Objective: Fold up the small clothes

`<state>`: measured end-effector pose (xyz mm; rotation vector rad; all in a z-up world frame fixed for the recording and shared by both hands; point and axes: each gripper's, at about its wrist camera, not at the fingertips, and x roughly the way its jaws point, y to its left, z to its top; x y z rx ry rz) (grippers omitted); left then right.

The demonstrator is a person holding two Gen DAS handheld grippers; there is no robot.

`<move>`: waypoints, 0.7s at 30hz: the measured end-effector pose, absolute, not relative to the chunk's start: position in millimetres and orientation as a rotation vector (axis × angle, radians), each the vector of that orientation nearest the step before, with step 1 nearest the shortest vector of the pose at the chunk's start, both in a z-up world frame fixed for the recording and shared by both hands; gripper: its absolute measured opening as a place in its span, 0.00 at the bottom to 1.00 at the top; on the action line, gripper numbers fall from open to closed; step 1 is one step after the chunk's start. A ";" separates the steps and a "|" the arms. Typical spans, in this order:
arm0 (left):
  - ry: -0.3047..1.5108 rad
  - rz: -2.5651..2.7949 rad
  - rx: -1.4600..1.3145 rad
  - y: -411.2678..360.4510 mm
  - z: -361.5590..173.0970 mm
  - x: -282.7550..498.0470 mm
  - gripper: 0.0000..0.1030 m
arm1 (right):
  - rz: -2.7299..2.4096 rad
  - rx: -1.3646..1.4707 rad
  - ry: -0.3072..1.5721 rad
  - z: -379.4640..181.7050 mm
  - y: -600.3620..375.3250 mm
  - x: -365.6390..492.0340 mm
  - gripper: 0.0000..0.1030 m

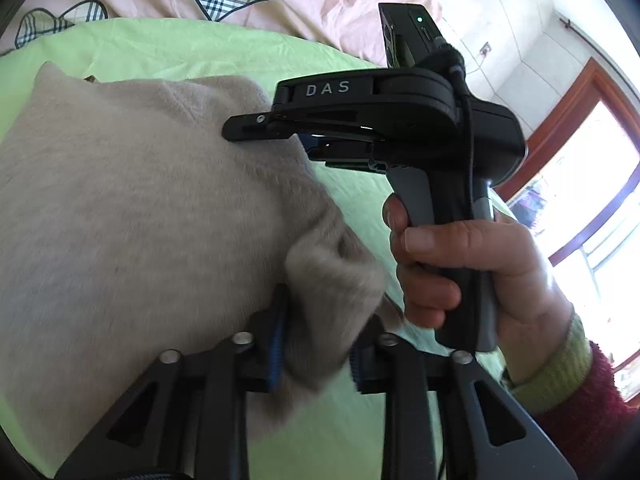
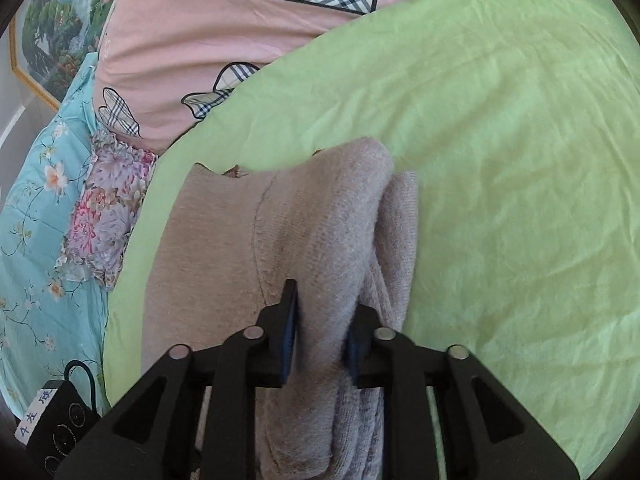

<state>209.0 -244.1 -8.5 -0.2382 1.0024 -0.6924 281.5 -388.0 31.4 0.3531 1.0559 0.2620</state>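
L wrist view: left tongs [image 1: 316,344] are closed to a narrow gap on a bunched corner of the beige garment [image 1: 140,208], which is spread over the green sheet [image 1: 192,46] on the bed. Right tongs [image 1: 256,130] are seen side-on at the garment's far edge, handle gripped by right hand [image 1: 472,268]; gap can't be judged here.

R wrist view: right tongs [image 2: 320,340] are clamped on a thick rolled fold of the garment [image 2: 208,240], prob. so both ends can be carried over together. Pink quilt [image 2: 200,60] lies beyond the sheet.

Home bedroom; green bedsheet [image 2: 500,140]; pink quilt [image 2: 192,40]; framed landscape painting [image 2: 52,28]
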 end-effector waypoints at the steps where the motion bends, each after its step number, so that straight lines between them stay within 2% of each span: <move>1: 1.002 -0.701 -0.243 -239.0 -4.8 203.4 0.36 | 0.251 0.342 1.052 34.0 -388.2 278.0 0.28; 3: 0.994 -0.709 -0.247 -226.0 3.7 193.9 0.42 | 0.236 0.325 1.041 39.7 -388.0 269.6 0.34; 5: 0.984 -0.718 -0.255 -211.5 10.9 180.4 0.47 | 0.234 0.322 1.027 46.2 -385.2 258.0 0.56; 7: 0.973 -0.716 -0.263 -193.2 17.5 170.1 0.51 | 0.214 0.298 1.011 51.3 -382.5 246.9 0.72; 9: 0.962 -0.701 -0.272 -172.2 21.8 165.8 0.53 | 0.201 0.275 1.005 54.4 -380.0 236.2 0.74; 11: 0.953 -0.660 -0.286 -151.3 22.8 165.0 0.59 | 0.203 0.281 1.009 54.0 -380.7 227.5 0.74; 13: 0.964 -0.609 -0.317 -126.5 20.4 169.7 0.68 | 0.203 0.289 1.020 51.6 -381.7 222.9 0.74; 15: 0.983 -0.562 -0.356 -109.2 14.3 188.9 0.72 | 0.206 0.292 1.034 47.2 -382.4 220.2 0.75; 21: 1.043 -0.518 -0.538 -64.9 -11.2 232.9 0.74 | 0.230 0.356 1.062 33.3 -385.7 222.2 0.75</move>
